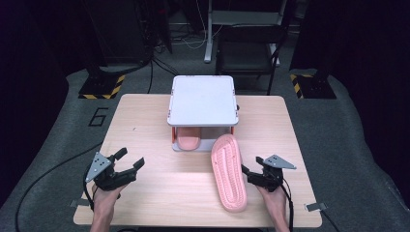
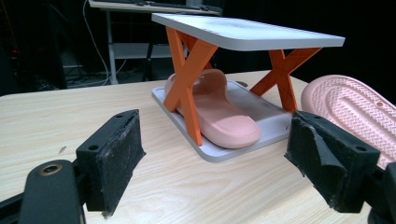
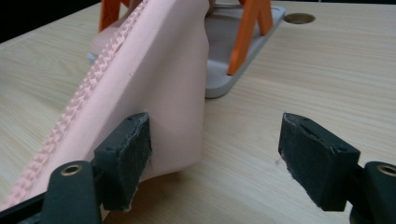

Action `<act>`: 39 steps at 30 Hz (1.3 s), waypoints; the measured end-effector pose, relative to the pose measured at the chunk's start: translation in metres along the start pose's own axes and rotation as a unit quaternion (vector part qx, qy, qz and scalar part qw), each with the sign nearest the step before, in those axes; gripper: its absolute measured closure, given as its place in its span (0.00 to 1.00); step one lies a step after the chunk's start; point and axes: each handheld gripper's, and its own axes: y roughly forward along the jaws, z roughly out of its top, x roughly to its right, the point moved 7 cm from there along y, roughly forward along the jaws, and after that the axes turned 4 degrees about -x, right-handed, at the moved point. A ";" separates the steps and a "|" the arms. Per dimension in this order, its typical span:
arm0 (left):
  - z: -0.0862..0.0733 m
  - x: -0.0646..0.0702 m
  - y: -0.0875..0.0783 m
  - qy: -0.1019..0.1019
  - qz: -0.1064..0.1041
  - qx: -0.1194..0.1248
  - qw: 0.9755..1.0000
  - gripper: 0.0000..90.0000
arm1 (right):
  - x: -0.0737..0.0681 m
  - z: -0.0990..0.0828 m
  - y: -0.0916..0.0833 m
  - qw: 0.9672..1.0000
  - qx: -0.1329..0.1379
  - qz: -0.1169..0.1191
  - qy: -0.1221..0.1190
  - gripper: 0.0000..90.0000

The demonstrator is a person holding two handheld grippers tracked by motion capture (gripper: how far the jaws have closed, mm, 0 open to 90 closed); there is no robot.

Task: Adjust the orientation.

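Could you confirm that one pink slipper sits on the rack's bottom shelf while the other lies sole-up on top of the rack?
Not quite. One pink slipper does sit on the bottom shelf of the rack, but the other slipper lies sole-up on the table, in front of the rack beside the right tool. The high view shows the rack's top bare.

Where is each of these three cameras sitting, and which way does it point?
High view: above the person's side, looking forward and down on the table; both forearms, left gripper and right gripper show.
Left gripper view: rides the left gripper, facing the rack and slipper beneath; open jaws show.
Right gripper view: rides the right gripper, close beside the upturned slipper.
All share the rack and upturned slipper.
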 end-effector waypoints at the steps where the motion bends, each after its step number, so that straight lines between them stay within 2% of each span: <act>1: 0.000 0.000 -0.001 0.000 -0.002 -0.001 1.000 0.20 | -0.003 0.001 0.001 1.000 0.003 0.006 -0.004 0.28; 5: -0.001 -0.003 -0.003 -0.003 0.002 -0.002 1.000 0.20 | -0.016 0.006 0.003 1.000 0.009 0.024 0.003 0.27; 11: -0.002 -0.005 -0.005 -0.006 0.005 -0.002 1.000 0.20 | -0.043 0.010 0.013 0.998 0.001 0.054 -0.019 0.26; 13: -0.003 -0.005 -0.006 -0.008 0.007 -0.001 1.000 0.20 | -0.054 0.010 0.016 0.998 -0.002 0.062 -0.019 0.24; 16: -0.004 -0.006 -0.006 -0.010 0.009 0.000 1.000 0.20 | -0.070 0.011 0.018 0.996 0.000 0.085 -0.028 0.24; 18: -0.004 -0.007 -0.007 -0.009 0.009 -0.001 1.000 0.20 | -0.080 0.012 0.019 0.995 -0.002 0.087 -0.040 0.24; 22: -0.004 -0.007 -0.008 -0.009 0.011 0.001 1.000 0.21 | -0.099 0.015 0.023 0.992 -0.001 0.111 -0.052 0.23; 24: -0.004 -0.007 -0.009 -0.011 0.011 0.001 1.000 0.21 | -0.104 0.016 0.025 0.992 -0.001 0.111 -0.061 0.23; 25: -0.004 -0.008 -0.009 -0.010 0.012 0.001 1.000 0.21 | -0.107 0.017 0.026 0.992 -0.002 0.113 -0.057 0.23; 28: -0.004 -0.009 -0.011 -0.008 0.014 0.001 1.000 0.21 | -0.107 0.019 0.027 0.992 0.004 0.114 -0.057 0.23; 32: -0.004 -0.009 -0.012 -0.009 0.013 0.001 1.000 0.21 | -0.098 0.024 0.025 0.993 0.015 0.101 -0.052 0.22; 35: -0.005 -0.008 -0.012 -0.010 0.014 -0.003 1.000 0.21 | -0.085 0.028 0.020 0.996 0.021 0.075 -0.044 0.21; 36: -0.006 -0.008 -0.012 -0.009 0.014 -0.007 1.000 0.21 | -0.080 0.029 0.018 0.997 0.020 0.066 -0.034 0.21; 39: -0.005 -0.008 -0.012 -0.010 0.013 -0.007 1.000 0.21 | -0.063 0.032 0.011 0.998 0.031 0.045 -0.024 0.20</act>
